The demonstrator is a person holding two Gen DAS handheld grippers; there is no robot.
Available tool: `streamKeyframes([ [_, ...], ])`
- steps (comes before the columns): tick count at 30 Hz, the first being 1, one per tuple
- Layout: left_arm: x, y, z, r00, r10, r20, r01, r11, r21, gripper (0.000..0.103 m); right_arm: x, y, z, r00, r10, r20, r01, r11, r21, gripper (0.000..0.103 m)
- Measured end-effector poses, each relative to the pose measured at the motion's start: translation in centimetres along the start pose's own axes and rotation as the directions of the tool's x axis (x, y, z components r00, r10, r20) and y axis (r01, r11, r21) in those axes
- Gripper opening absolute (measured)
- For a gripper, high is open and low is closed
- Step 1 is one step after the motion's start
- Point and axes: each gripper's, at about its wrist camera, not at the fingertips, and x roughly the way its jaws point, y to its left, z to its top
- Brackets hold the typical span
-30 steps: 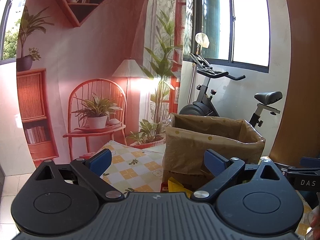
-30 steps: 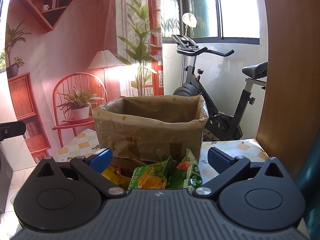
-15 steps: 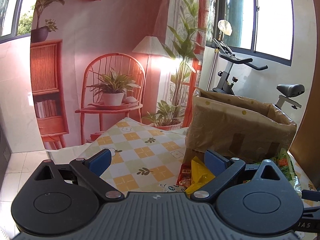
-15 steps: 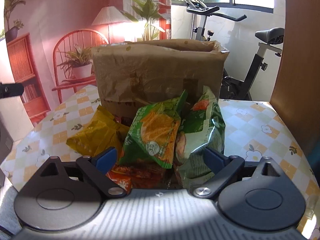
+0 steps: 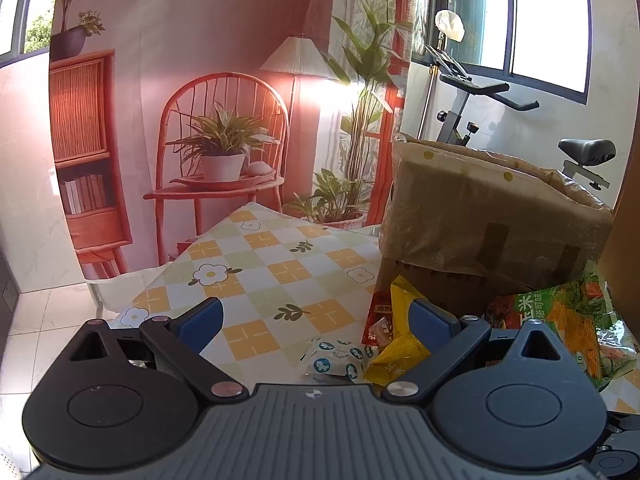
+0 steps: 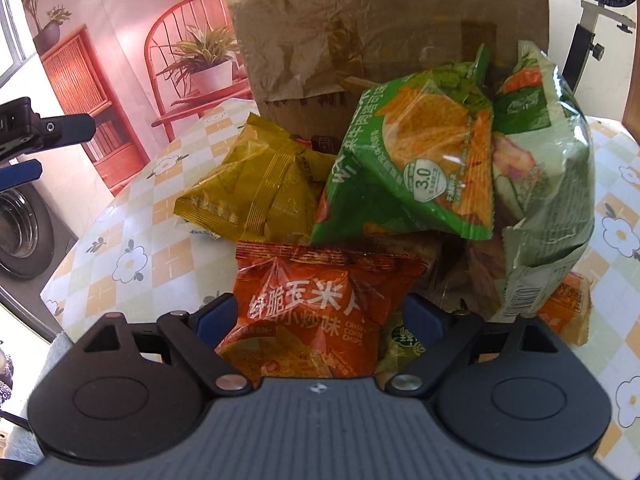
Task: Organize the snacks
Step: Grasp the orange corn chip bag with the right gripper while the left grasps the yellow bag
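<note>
A pile of snack bags lies on the checked tablecloth (image 6: 132, 240) in front of a brown box (image 6: 360, 20) lined with a bag. In the right wrist view an orange corn-chips bag (image 6: 320, 292) sits between the fingers of my right gripper (image 6: 319, 320). Its jaws are closing, and the pads stand at the bag's edges without clearly pressing it. Behind it lie a yellow packet (image 6: 260, 184), a green bag (image 6: 416, 160) and a pale green bag (image 6: 548, 184). My left gripper (image 5: 316, 324) hangs open left of the pile, above a small white-and-blue packet (image 5: 334, 362), with the yellow packet (image 5: 400, 344) by its right finger.
The box (image 5: 492, 216) stands tall at the table's far right side. The table's left edge (image 5: 160, 280) drops to a tiled floor. An exercise bike (image 5: 480, 92) is behind the box and a wooden panel (image 5: 628, 240) stands to the right. A printed backdrop hangs behind.
Both grippers have sunk toward the table. The right one tipped down over the pile, the orange bag came between its fingers, and its jaws narrowed a little. The left stays open.
</note>
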Motion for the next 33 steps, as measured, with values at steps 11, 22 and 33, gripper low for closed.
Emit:
streamKeyframes([
  [11,1.0,0.9,-0.3,0.999,-0.026,-0.027,0.026,1.000,-0.003,0.096,2.2,-0.8,-0.4,0.991,0.118,-0.059,-0.113,0.991,0.075,0.074],
  [22,1.4,1.6,-0.3,0.998,-0.016,-0.068,0.015,1.000,-0.019,0.091,2.1,0.5,0.4,0.984,0.151,-0.094,-0.148,0.988,0.039,0.061],
  [33,-1.0,3.3,1.5,1.000,-0.009,-0.006,0.009,0.998,-0.054,0.089,-2.1,5.2,3.6,0.962,0.267,0.052,-0.257,0.955,-0.146,0.056],
])
